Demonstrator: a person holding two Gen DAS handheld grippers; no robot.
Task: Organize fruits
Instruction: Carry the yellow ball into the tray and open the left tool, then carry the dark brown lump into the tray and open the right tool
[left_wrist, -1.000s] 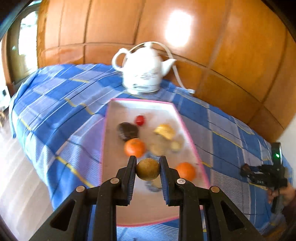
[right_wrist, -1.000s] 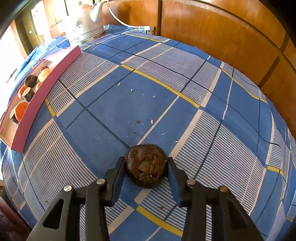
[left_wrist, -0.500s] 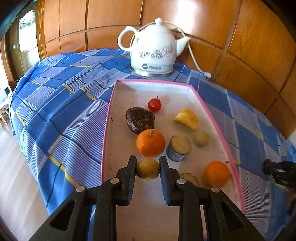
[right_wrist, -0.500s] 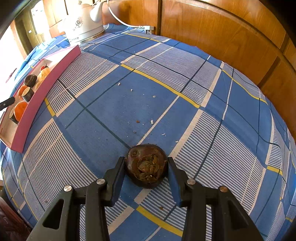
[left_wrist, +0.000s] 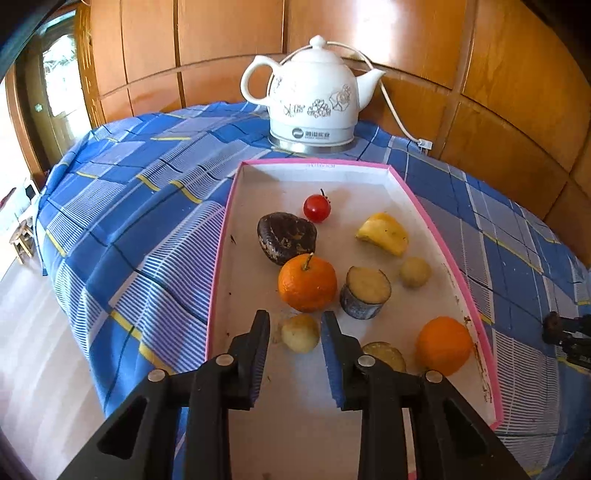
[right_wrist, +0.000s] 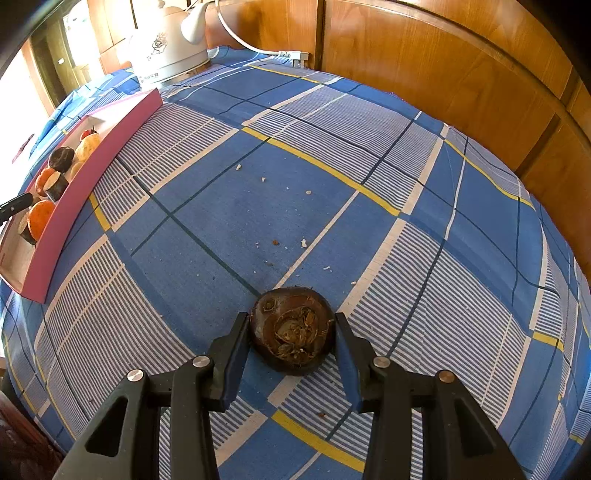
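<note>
My left gripper (left_wrist: 295, 320) hangs low over the near end of the pink-rimmed white tray (left_wrist: 218, 273). Its jaws are opening, and a small yellow-brown fruit (left_wrist: 300, 333) lies on the tray floor between them, with a gap at the left pad. Two oranges (left_wrist: 307, 282) (left_wrist: 443, 345), a cherry tomato (left_wrist: 317, 208), a dark brown fruit (left_wrist: 286, 233), a yellow piece (left_wrist: 384, 233) and cut pieces also lie in the tray. My right gripper (right_wrist: 291, 317) is shut on a dark brown round fruit (right_wrist: 293, 330) that rests on the blue checked cloth (right_wrist: 332, 166).
A white kettle (left_wrist: 312, 101) on its base stands just beyond the tray's far end, its cord running to the wooden wall (left_wrist: 480, 74). The cloth drops off at the left over a light floor (left_wrist: 33, 332). The tray's pink side (right_wrist: 74, 206) lies far left of my right gripper.
The left gripper came down closer to the tray floor. Its pads, shut on the small fruit before, have parted from it. The right gripper and its brown fruit have not moved.
</note>
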